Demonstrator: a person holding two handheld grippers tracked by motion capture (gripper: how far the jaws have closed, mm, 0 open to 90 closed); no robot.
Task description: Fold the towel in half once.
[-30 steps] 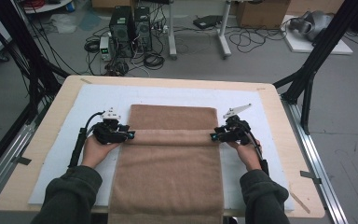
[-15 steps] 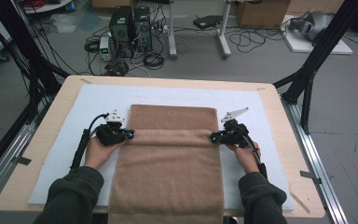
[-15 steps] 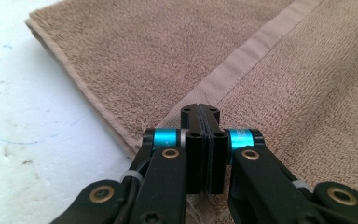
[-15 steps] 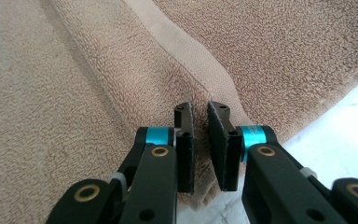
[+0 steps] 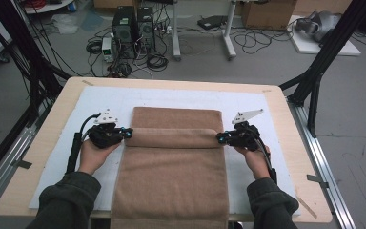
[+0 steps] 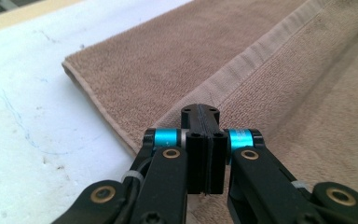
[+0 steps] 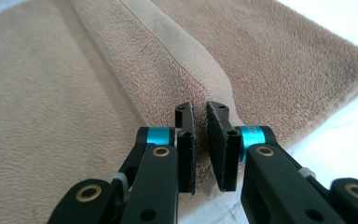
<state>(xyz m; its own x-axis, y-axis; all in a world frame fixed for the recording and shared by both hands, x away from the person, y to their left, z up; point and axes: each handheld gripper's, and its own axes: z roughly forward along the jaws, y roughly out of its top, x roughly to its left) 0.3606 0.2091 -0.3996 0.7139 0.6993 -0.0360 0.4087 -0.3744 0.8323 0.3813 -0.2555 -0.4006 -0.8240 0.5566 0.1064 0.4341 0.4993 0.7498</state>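
A brown towel (image 5: 171, 181) lies lengthwise on the white mat (image 5: 100, 100), its near end hanging over the table's front edge. Across its middle runs a raised fold (image 5: 171, 137). My left gripper (image 5: 129, 133) is shut on the left end of that fold, and my right gripper (image 5: 219, 138) on the right end. In the left gripper view the gripper (image 6: 200, 112) has its pads pressed together at the towel's hem (image 6: 242, 70). In the right gripper view the gripper (image 7: 199, 112) pinches the towel (image 7: 51, 70), with terry pile in the narrow slit between its pads.
The mat covers a wooden table (image 5: 28, 157) with bare strips left and right of the towel. Black frame posts (image 5: 314, 81) stand at the back corners. Computers and cables (image 5: 133, 33) sit on the floor beyond the far edge.
The band across the towel's middle has risen from a flat strip into a rounded ridge between the two grippers. Both hands have lifted slightly.
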